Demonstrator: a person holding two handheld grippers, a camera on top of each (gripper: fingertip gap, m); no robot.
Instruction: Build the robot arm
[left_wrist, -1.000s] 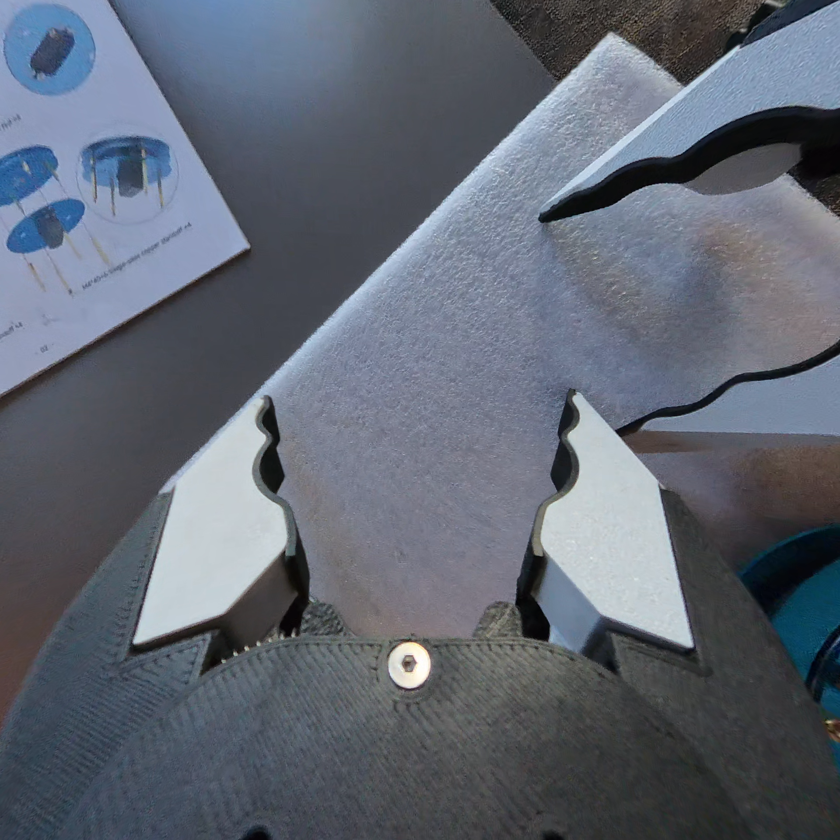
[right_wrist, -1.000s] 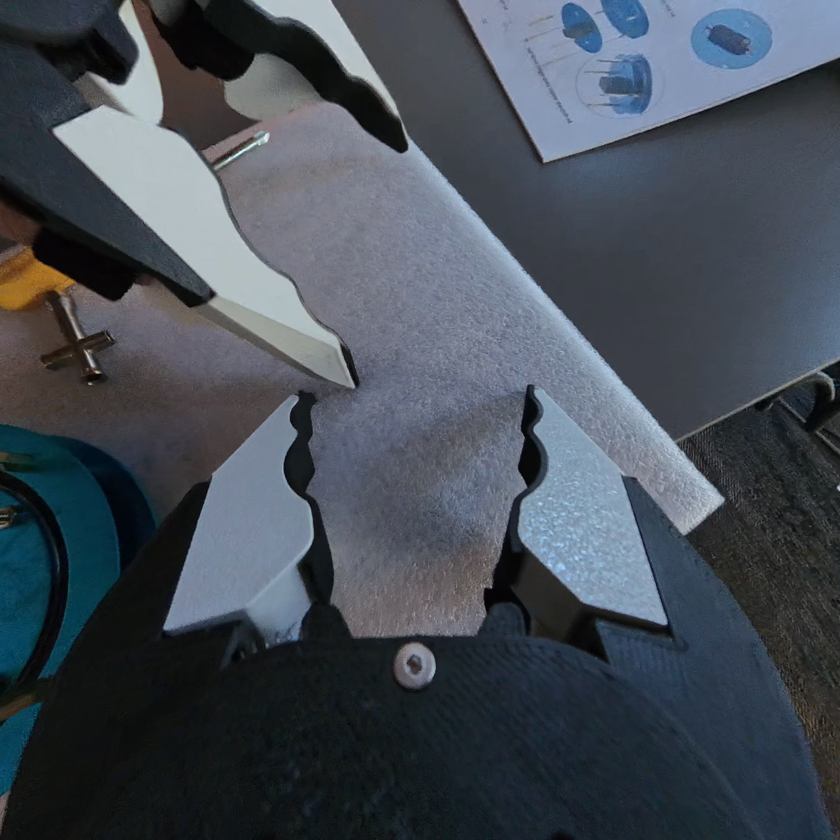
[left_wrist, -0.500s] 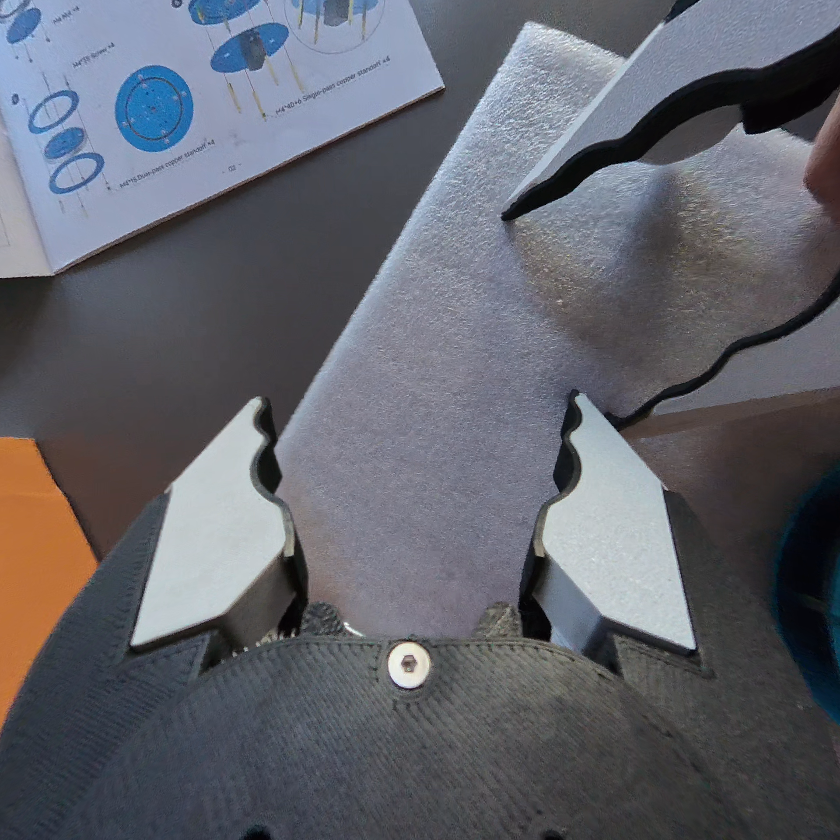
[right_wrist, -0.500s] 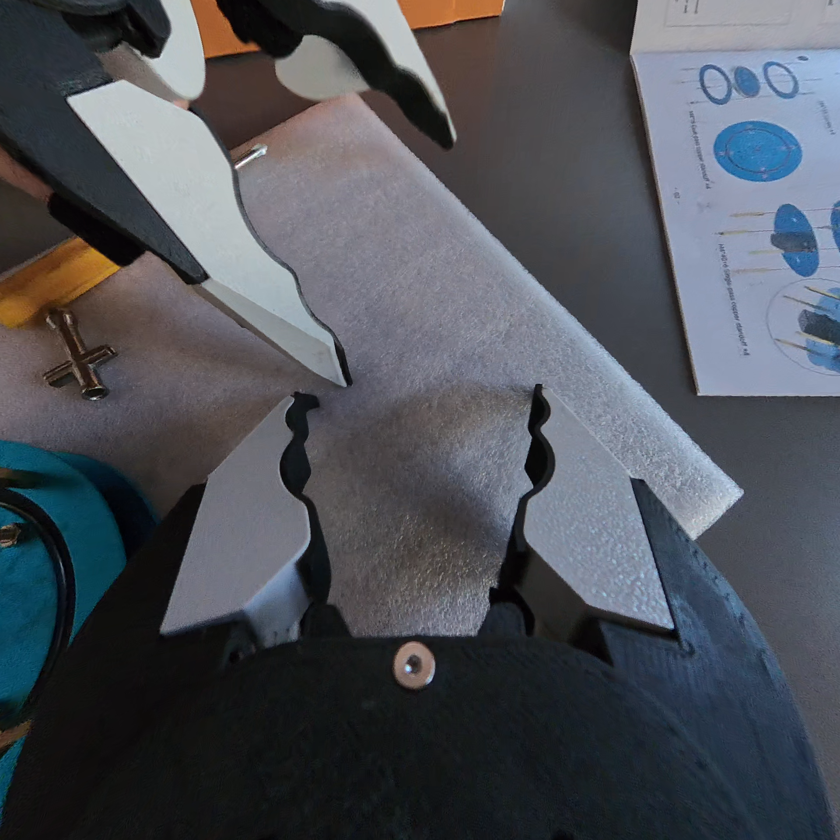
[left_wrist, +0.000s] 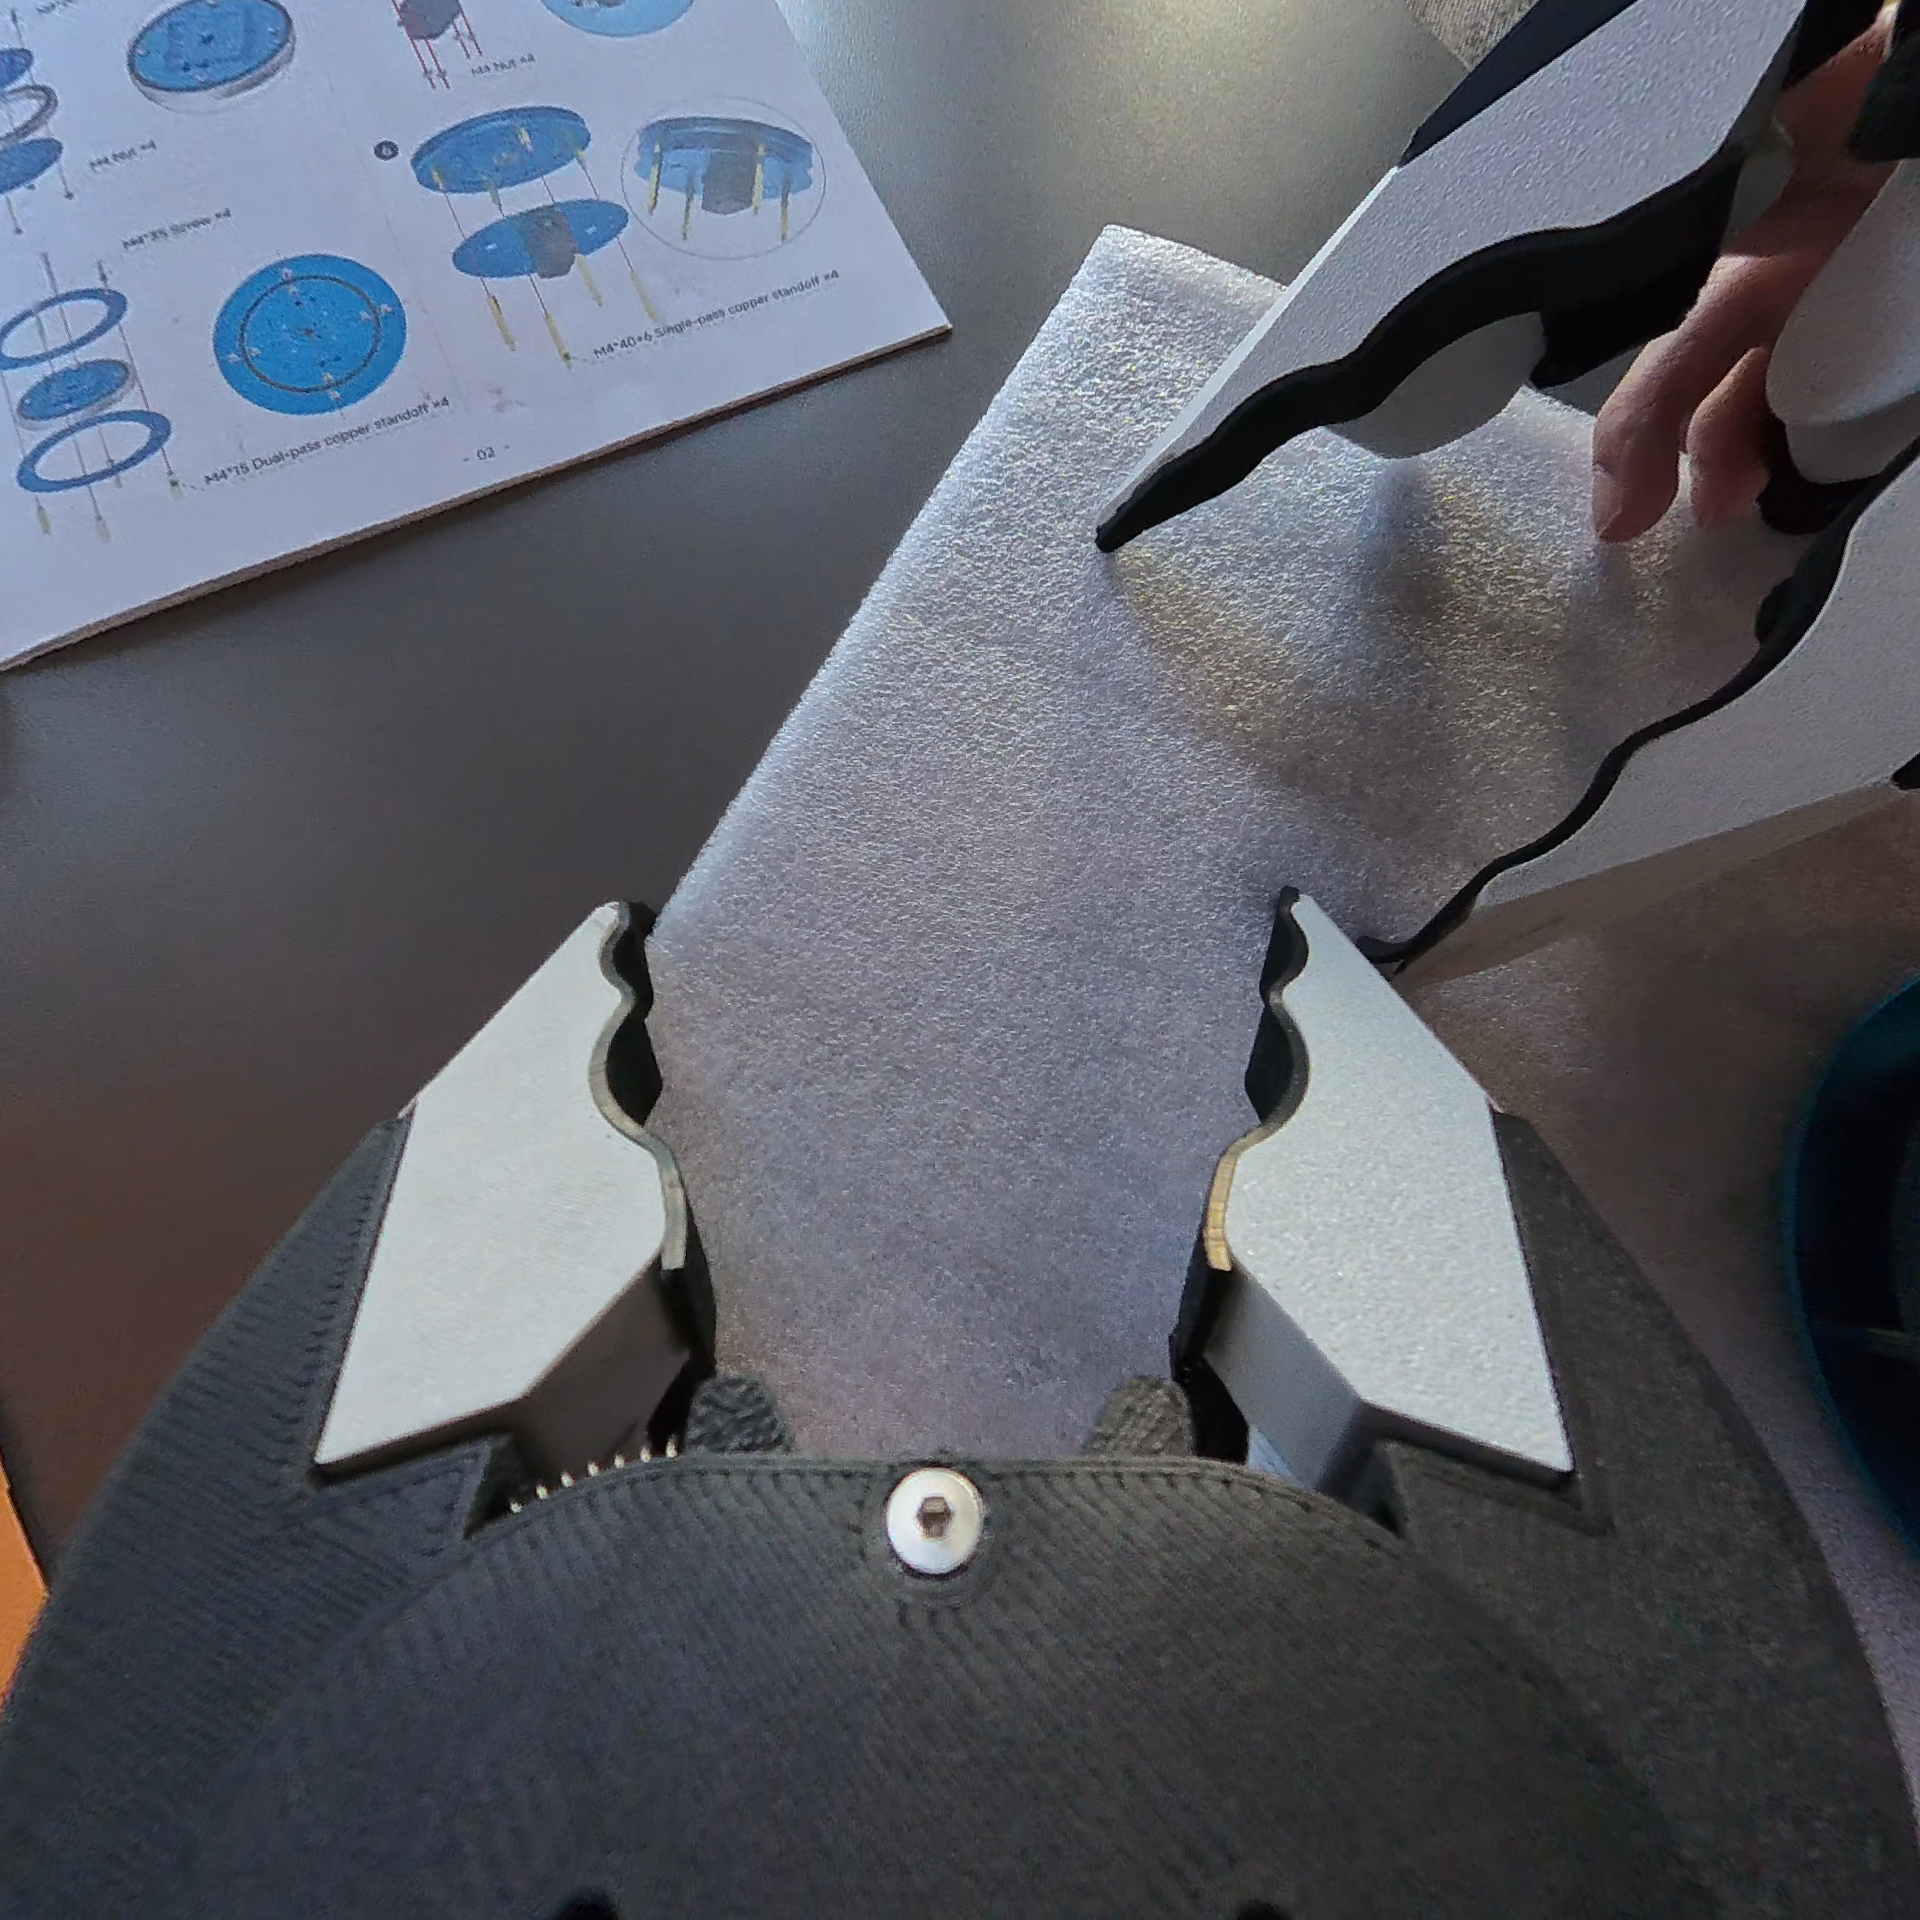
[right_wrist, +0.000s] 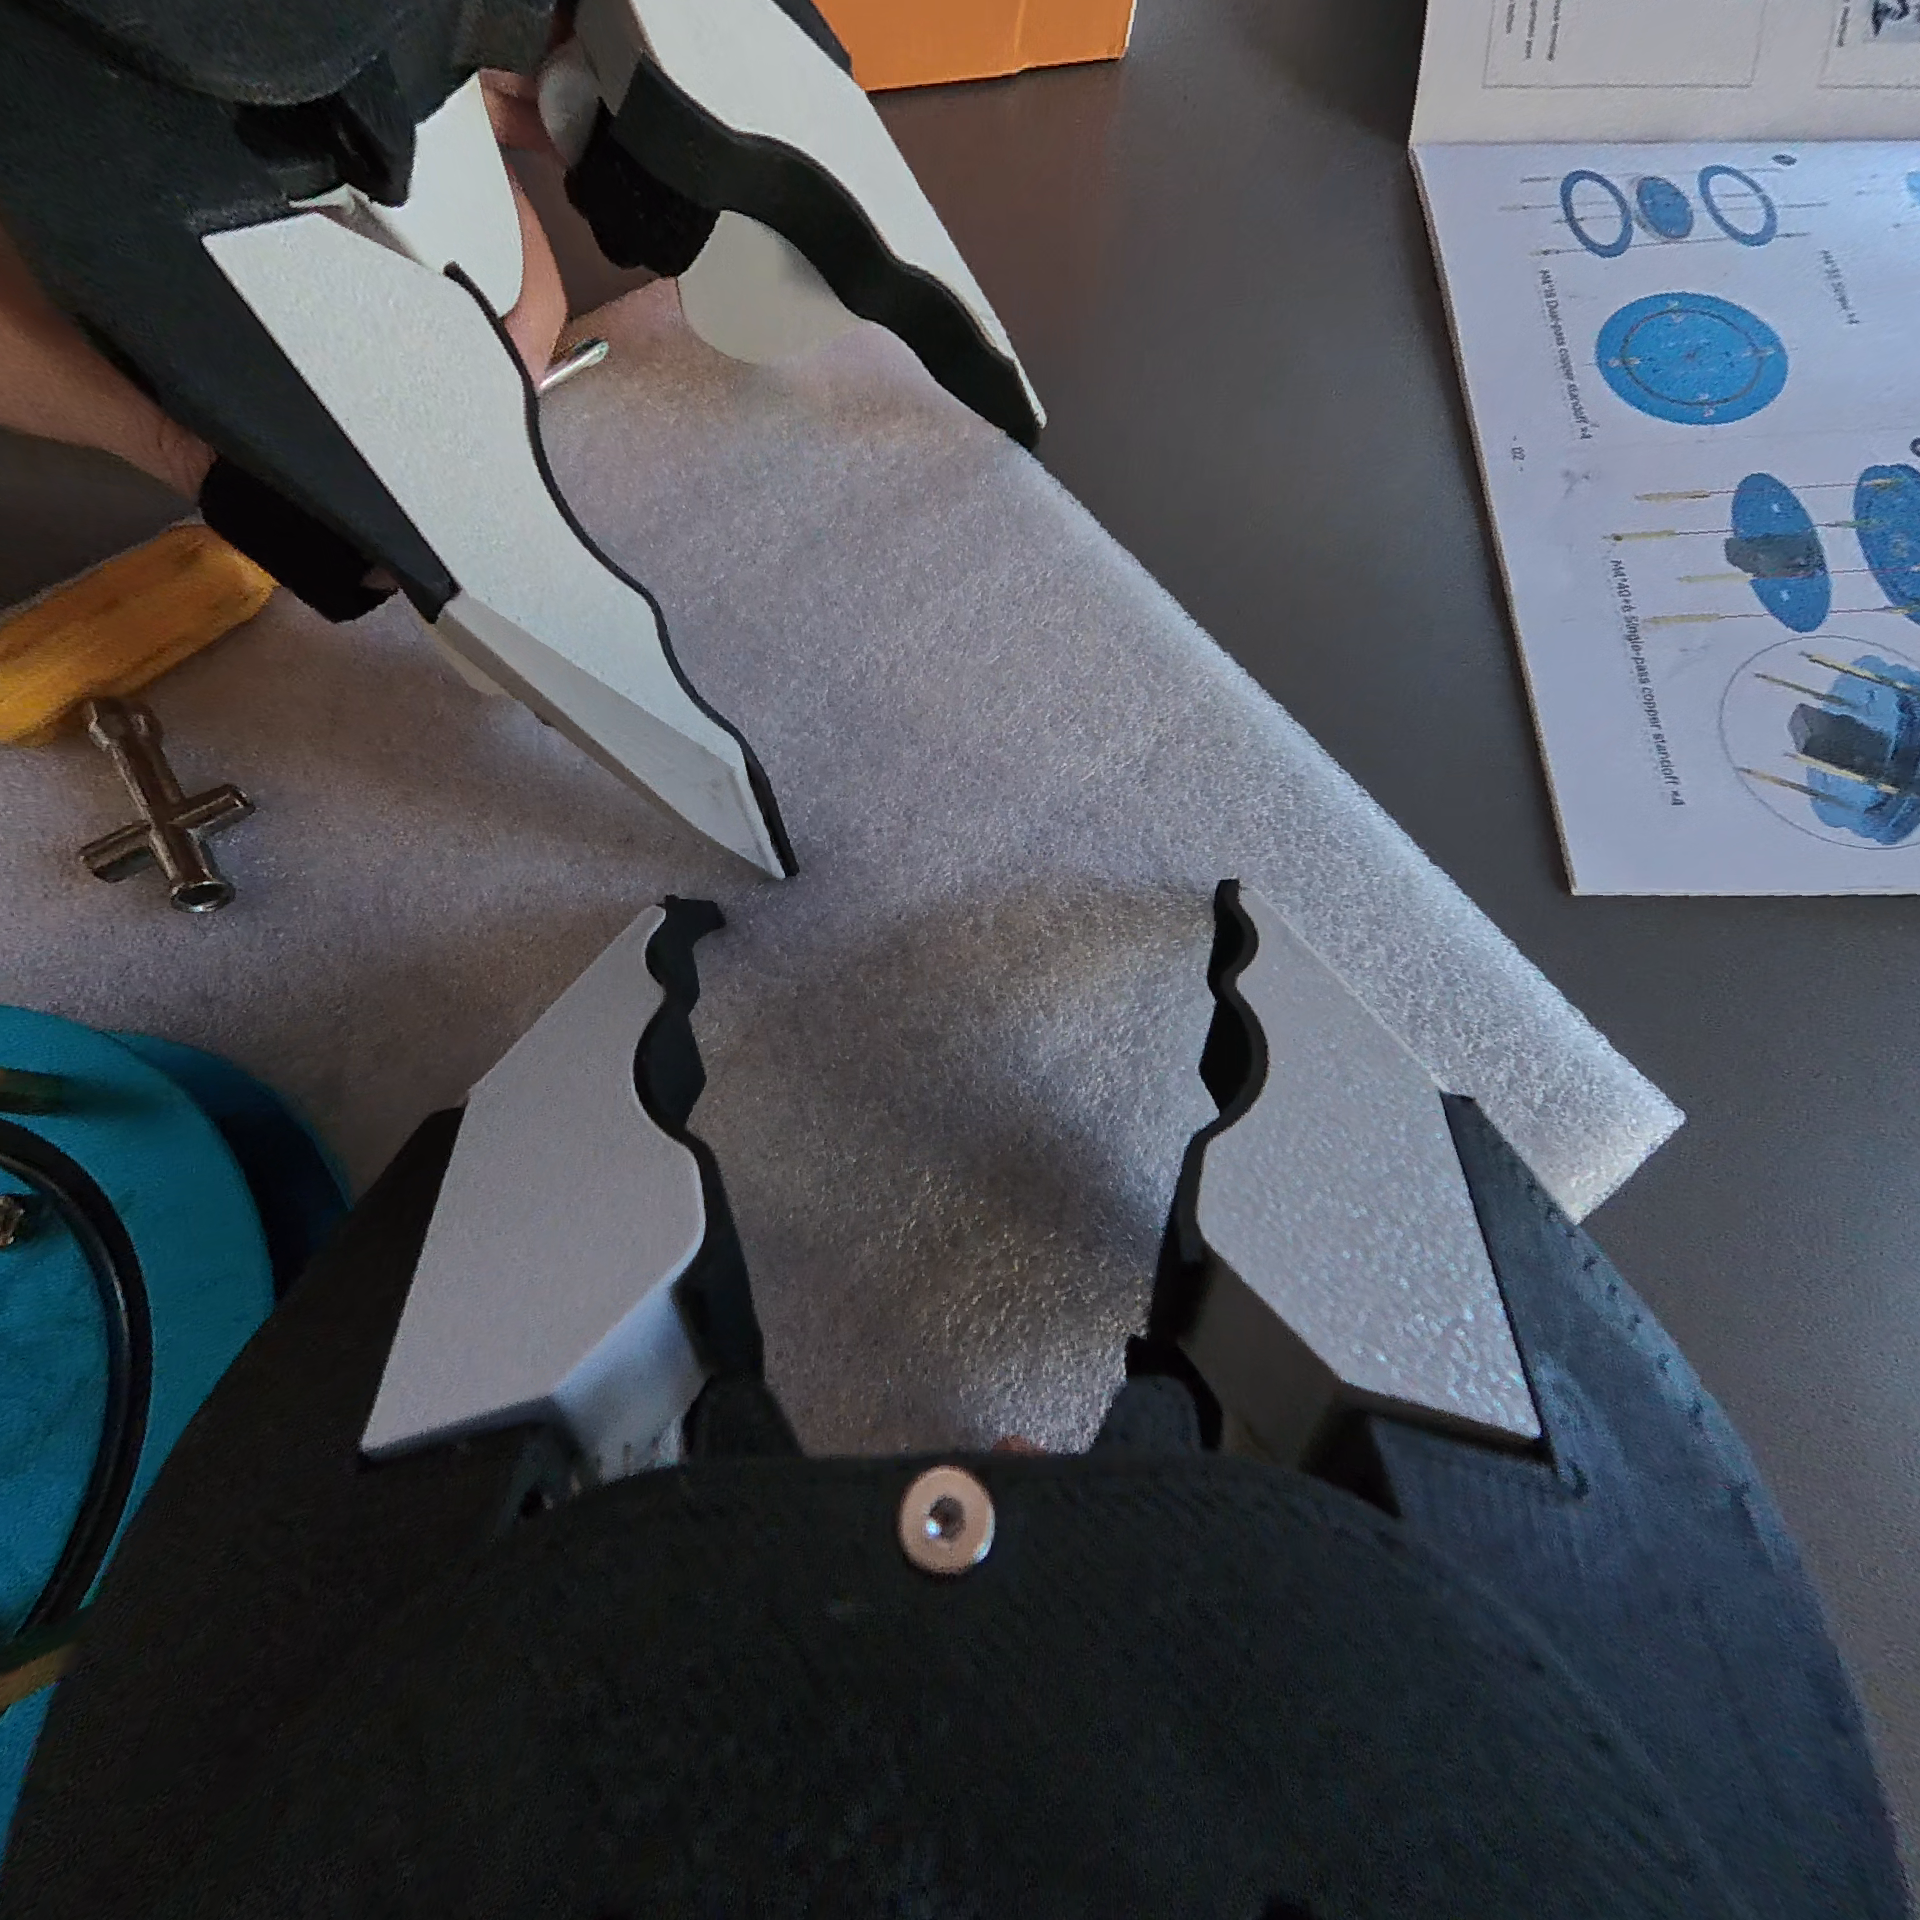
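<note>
Hovering over a white foam sheet, the left gripper has its jaws spread wide with nothing between them, only bare foam showing in the gap. The right gripper hangs over the same foam sheet from the other side, its jaws likewise apart and empty. In the left wrist view the right gripper reaches in from the upper right, one finger tip close above the foam and the other ending just beside the left gripper's own right finger; a person's hand shows behind it. In the right wrist view the left gripper comes in from the upper left, and its nearer finger tip sits just beside the right gripper's left finger, so the two tools crowd each other over the middle of the sheet. A small metal cross-shaped key lies on the foam to the left, next to a yellow strip, and a thin metal pin lies near the far edge. A teal object with a black cable over it sits at the left edge; what it is cannot be told. An open instruction booklet with blue diagrams lies on the dark tabletop well apart from the foam, and an orange box stands at the far side.
</note>
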